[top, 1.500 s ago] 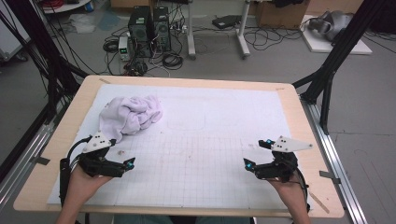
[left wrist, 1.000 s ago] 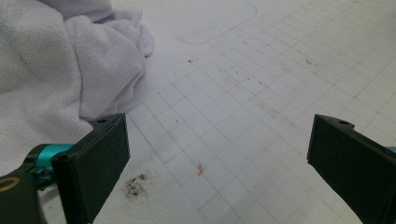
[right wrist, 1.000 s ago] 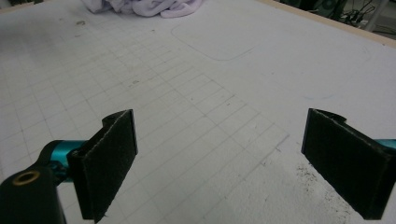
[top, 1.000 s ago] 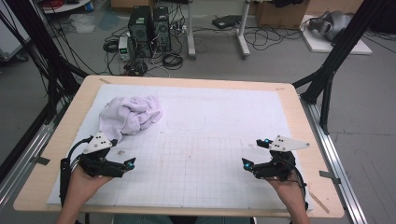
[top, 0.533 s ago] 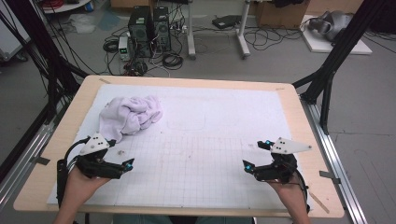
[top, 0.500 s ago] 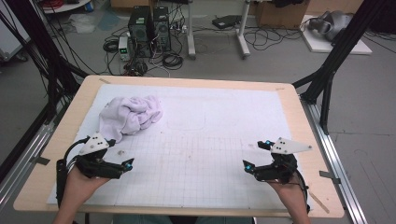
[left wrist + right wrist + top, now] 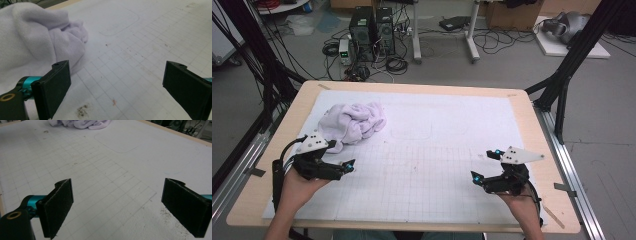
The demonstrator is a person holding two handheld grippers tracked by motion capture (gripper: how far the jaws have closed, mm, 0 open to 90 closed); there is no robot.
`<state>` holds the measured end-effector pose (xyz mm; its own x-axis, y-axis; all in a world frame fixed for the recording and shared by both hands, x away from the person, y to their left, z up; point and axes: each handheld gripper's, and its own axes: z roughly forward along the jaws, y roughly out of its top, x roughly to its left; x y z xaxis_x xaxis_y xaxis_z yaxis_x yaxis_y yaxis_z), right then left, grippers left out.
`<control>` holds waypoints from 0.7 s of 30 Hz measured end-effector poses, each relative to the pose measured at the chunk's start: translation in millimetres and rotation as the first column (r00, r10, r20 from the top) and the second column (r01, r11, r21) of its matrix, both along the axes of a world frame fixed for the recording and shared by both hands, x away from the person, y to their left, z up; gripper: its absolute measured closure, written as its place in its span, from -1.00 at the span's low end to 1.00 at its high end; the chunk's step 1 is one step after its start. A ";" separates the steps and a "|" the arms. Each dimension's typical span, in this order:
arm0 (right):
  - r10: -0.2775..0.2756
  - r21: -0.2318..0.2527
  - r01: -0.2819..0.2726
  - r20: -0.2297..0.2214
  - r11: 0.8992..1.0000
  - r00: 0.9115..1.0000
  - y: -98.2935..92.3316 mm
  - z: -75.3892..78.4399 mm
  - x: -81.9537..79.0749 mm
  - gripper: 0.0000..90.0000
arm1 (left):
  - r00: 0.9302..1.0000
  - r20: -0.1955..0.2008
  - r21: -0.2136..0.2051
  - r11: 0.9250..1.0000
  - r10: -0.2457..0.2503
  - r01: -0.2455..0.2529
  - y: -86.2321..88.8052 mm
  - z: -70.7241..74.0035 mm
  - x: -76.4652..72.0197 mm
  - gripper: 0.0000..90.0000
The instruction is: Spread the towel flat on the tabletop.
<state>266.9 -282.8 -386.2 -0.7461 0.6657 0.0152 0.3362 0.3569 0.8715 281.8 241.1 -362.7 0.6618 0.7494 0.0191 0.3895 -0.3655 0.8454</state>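
**Crumpled cloth waits near the table's far-left corner**

Toward the far-left corner of the table (image 7: 522, 107), on its white gridded mat (image 7: 437, 150), lies a crumpled pale lilac cloth (image 7: 352, 121). Just beside the cloth's near edge, by the table's left edge, hovers the left gripper (image 7: 348, 165), jaws spread wide and holding nothing; its own view has the cloth (image 7: 32, 42) close to one jaw. Near the right edge, well apart from the cloth, the right gripper (image 7: 484, 167) is likewise spread and empty over bare mat (image 7: 112, 170).
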 end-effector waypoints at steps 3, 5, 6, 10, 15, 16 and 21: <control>0.006 -0.004 -0.006 -0.001 1.000 1.000 1.0 1.9 1.0 -0.78 | 1.000 0.000 -0.008 1.000 0.004 -0.004 -0.5 8.0 16.1 -0.79; 0.009 -0.008 -0.009 0.001 1.000 1.000 1.4 2.6 1.6 -0.78 | 1.000 0.003 -0.011 1.000 0.014 -0.014 0.5 11.5 25.3 -0.76; 0.008 -0.007 -0.008 0.001 1.000 1.000 1.5 2.8 1.8 -0.78 | 1.000 0.003 -0.011 1.000 0.014 -0.014 0.5 11.5 25.3 -0.76; 0.010 -0.006 -0.010 0.001 1.000 1.000 1.8 3.3 2.9 -0.78 | 0.999 -0.001 -0.028 0.999 0.039 -0.039 4.0 15.2 45.4 -0.69; 0.020 -0.007 -0.020 -0.008 1.000 1.000 6.0 1.9 5.5 -0.78 | 0.996 -0.039 -0.024 0.996 0.085 -0.086 8.3 5.6 74.9 -0.38; 0.020 -0.007 -0.020 -0.008 1.000 1.000 6.0 1.9 5.5 -0.78 | 0.996 -0.039 -0.024 0.996 0.085 -0.086 8.3 5.6 74.9 -0.31; 0.036 -0.007 -0.036 -0.004 0.999 0.999 12.5 3.8 9.0 -0.78 | 0.983 -0.108 0.023 0.989 0.145 -0.144 6.9 -20.2 102.7 -0.27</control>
<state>275.9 -270.3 -382.4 -0.7696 0.6384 0.0132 0.3260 0.3751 0.8677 384.6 248.0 -382.9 0.5453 0.8375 -0.0354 0.5288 -0.3109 0.7898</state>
